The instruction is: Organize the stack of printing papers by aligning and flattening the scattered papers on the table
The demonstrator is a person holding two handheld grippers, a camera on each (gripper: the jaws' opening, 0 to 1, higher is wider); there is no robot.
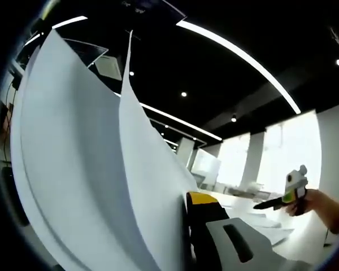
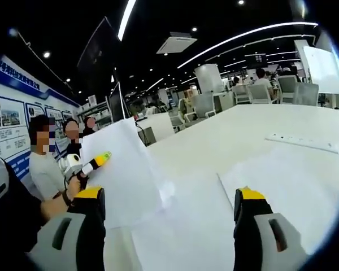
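Bowing under their own weight, the thin white printing sheets (image 1: 85,169) held up by the left gripper (image 1: 186,226) show how they will handle: light, limp, smooth enough to slide over one another, and quick to crease or fan apart. In the left gripper view two or more sheets curve upward and split at the top, so I judge a hold near one edge of the bundle, close to a corner, will keep them together better than a pinch in the middle. That gripper's yellow-tipped grey jaw lies against the paper's lower edge and it appears clamped on the sheets (its second jaw is hidden behind them).

Seen from the right gripper view, the same raised sheets (image 2: 121,169) stand tilted above the long white table (image 2: 243,135), with the left gripper (image 2: 93,164) at their left edge and a person's hand (image 2: 73,189) behind it. More white sheets (image 2: 282,175) lie flat on the table, and another overlapping sheet lies below them. The right gripper (image 2: 169,206) hangs above these with its jaws spread wide, holding nothing.
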